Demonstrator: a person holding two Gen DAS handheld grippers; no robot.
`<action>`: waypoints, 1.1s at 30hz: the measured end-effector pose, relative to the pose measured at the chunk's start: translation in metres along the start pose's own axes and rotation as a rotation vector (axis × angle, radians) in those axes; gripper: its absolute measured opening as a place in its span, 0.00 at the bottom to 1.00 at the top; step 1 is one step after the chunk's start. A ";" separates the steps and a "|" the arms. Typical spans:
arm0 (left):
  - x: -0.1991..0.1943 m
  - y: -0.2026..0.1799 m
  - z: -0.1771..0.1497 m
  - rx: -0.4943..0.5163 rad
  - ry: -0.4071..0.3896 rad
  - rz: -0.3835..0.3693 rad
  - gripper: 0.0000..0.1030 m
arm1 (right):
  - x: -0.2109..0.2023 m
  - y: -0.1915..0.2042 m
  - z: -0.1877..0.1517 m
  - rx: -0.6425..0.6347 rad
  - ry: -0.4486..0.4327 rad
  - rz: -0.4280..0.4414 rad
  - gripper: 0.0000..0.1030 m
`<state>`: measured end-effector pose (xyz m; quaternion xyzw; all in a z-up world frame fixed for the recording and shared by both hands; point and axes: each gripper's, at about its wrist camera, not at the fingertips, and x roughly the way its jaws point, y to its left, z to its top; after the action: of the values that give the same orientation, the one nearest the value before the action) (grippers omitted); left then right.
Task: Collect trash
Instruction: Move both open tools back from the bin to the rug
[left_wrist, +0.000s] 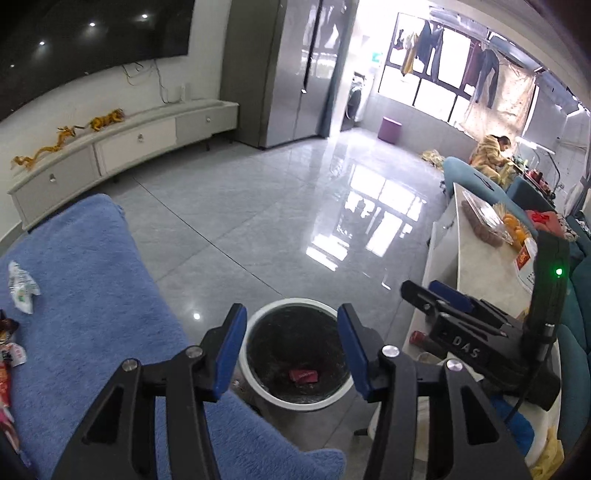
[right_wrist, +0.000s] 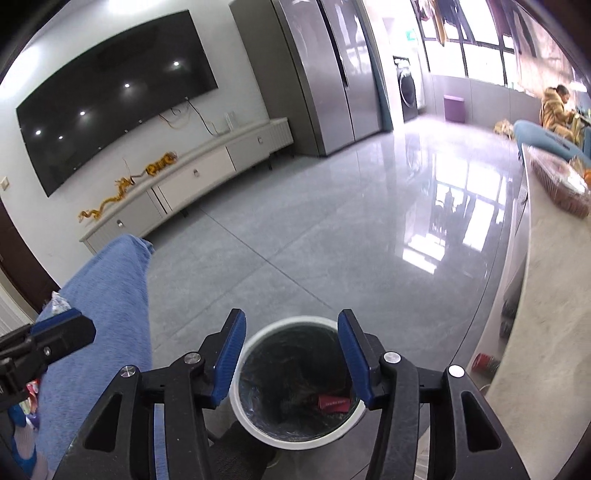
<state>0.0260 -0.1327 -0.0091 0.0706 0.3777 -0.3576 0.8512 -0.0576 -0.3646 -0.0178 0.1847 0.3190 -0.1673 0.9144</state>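
A white round bin with a black liner stands on the grey floor, with a red wrapper lying inside it. My left gripper is open and empty above the bin. My right gripper is open and empty above the same bin, where the red wrapper also shows. The right gripper's body appears at the right of the left wrist view. A white crumpled wrapper and red and white wrappers lie on a blue cloth at the left.
A pale counter at the right carries a tray of food. A red can lies under it. A white TV cabinet and a tall grey cupboard line the far wall. A person sits far right.
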 end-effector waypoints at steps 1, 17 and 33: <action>-0.010 0.005 -0.001 -0.005 -0.016 0.010 0.48 | -0.007 0.005 0.001 -0.009 -0.013 0.002 0.48; -0.149 0.093 -0.049 -0.175 -0.198 0.165 0.48 | -0.112 0.105 0.008 -0.144 -0.188 0.086 0.59; -0.248 0.185 -0.128 -0.377 -0.314 0.374 0.48 | -0.196 0.196 -0.016 -0.316 -0.291 0.277 0.70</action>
<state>-0.0413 0.1905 0.0447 -0.0763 0.2817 -0.1247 0.9483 -0.1277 -0.1492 0.1424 0.0554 0.1781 -0.0133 0.9824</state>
